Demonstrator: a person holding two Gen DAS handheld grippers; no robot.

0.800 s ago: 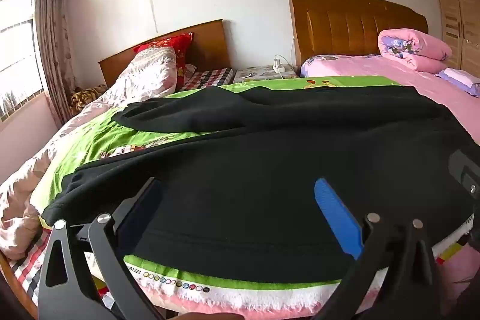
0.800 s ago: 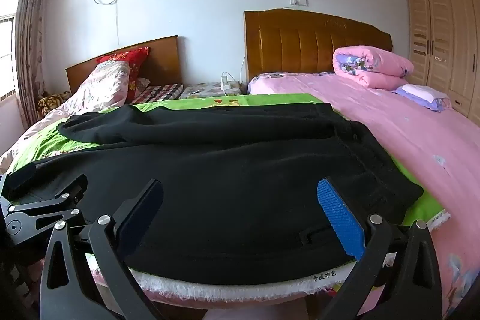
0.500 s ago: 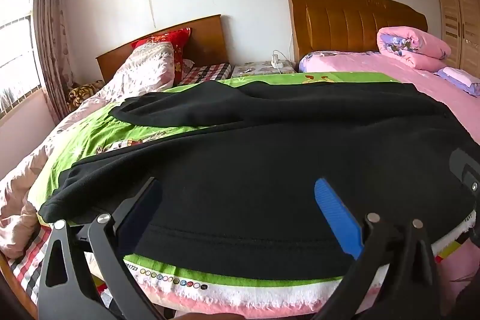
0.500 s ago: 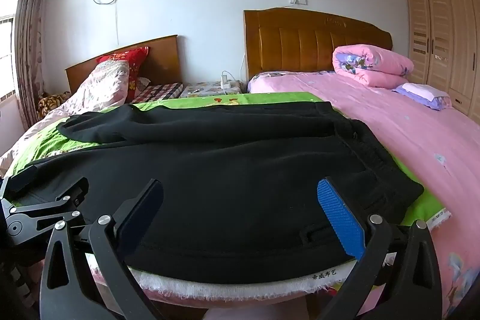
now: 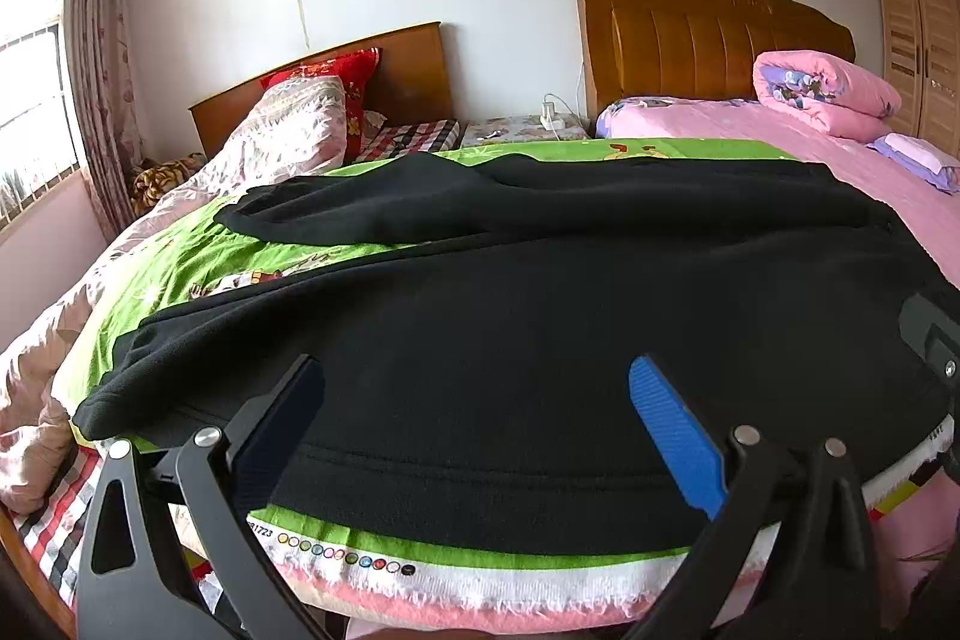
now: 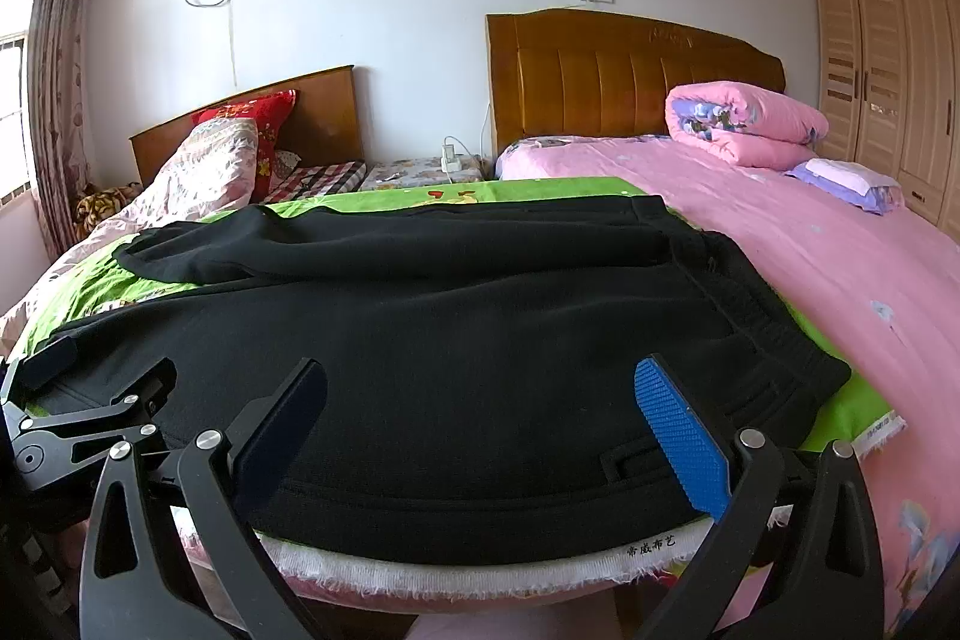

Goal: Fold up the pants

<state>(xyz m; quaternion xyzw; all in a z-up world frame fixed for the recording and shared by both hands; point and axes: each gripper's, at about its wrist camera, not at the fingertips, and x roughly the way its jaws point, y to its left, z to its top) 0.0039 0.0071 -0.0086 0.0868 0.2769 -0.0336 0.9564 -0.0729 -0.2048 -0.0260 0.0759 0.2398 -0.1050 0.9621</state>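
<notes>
Black pants (image 5: 540,316) (image 6: 456,328) lie spread flat on a green patterned cloth (image 5: 198,268) (image 6: 840,400) over the bed, legs running to the left, the far leg resting apart behind the near one. The ribbed waistband (image 6: 774,340) sits at the right. My left gripper (image 5: 474,418) hovers open over the near edge of the pants, nothing between its fingers. My right gripper (image 6: 480,418) is open too, above the near hem close to the waistband. In the right wrist view the left gripper (image 6: 90,406) shows at the left edge.
A folded pink quilt (image 6: 744,130) and a purple pillow (image 6: 846,181) lie on the pink bed at the right. A second bed with a floral duvet (image 5: 282,136) and red pillow (image 5: 336,82) is on the left. A wardrobe (image 6: 888,70) stands at the far right.
The left wrist view has shifted slightly, with the pants lower and nearer in frame. The right gripper has barely moved. Both grippers stay open.
</notes>
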